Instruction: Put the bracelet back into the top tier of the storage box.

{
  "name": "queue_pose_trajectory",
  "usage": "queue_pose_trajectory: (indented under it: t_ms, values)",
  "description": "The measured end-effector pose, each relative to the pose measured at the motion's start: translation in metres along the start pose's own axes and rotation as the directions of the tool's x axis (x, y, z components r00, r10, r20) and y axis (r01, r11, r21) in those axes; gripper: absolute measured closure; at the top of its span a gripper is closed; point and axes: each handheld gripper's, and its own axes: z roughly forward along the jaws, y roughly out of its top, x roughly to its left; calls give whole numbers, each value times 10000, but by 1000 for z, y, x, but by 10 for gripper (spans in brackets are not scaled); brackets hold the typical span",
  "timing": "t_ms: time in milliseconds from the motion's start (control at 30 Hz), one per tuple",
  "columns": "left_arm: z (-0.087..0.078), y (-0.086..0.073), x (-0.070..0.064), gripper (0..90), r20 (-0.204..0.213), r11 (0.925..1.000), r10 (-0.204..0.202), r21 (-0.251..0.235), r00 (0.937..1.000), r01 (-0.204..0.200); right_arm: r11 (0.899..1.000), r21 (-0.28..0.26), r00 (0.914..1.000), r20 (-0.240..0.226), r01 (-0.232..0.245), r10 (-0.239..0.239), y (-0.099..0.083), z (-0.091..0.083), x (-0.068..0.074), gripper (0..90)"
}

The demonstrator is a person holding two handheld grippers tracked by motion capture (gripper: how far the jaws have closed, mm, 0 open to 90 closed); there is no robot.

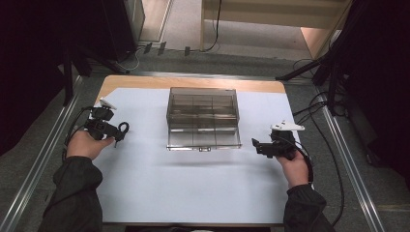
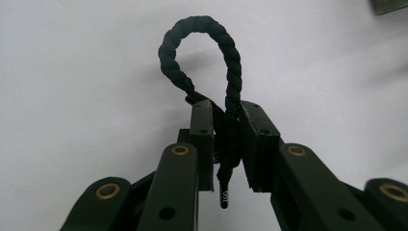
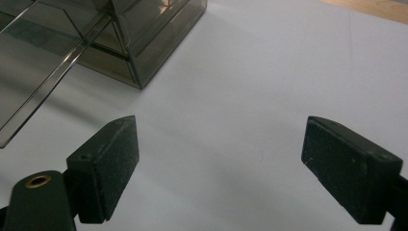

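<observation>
Left gripper [image 2: 226, 139] jaws pinch the black cord loop [image 2: 202, 57]; right gripper [image 3: 219, 168] jaws spread over bare white sheet [image 3: 269, 72].

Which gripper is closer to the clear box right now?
Right. The right gripper sits just off the clear box near its front right corner; the left gripper, shut on a black cord loop, is farther off its left side.

The high view looks forward and down from above the person's side, taking in the whole white-covered table [image 1: 193, 193]. Each gripper view sits close behind its own black jaws, low over that surface. The right gripper view shares the smoky transparent plastic compartment box [image 3: 120, 43] with the high view [image 1: 203, 118].
</observation>
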Motion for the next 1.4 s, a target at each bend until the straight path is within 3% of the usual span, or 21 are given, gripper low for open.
queue_pose_trajectory:
  t_ms: [567,933,1100,1400]
  values:
    - [-17,0,-24,780,457,9981,608,12,9971,-609,10000,-15,10000,-77,0,0,4,3,0,140]
    - [-29,0,-39,780,1113,9941,1084,-169,9879,-1072,10000,-45,9999,-131,63,-64,5,6,2,140]
    - [-33,0,-46,779,1080,9914,1306,-259,9855,-1285,9999,-47,9999,-139,97,-98,6,6,1,140]
    - [-42,1,-60,778,1168,9797,1796,-1108,9768,-1669,10000,-18,9998,-160,74,-75,7,7,2,140]
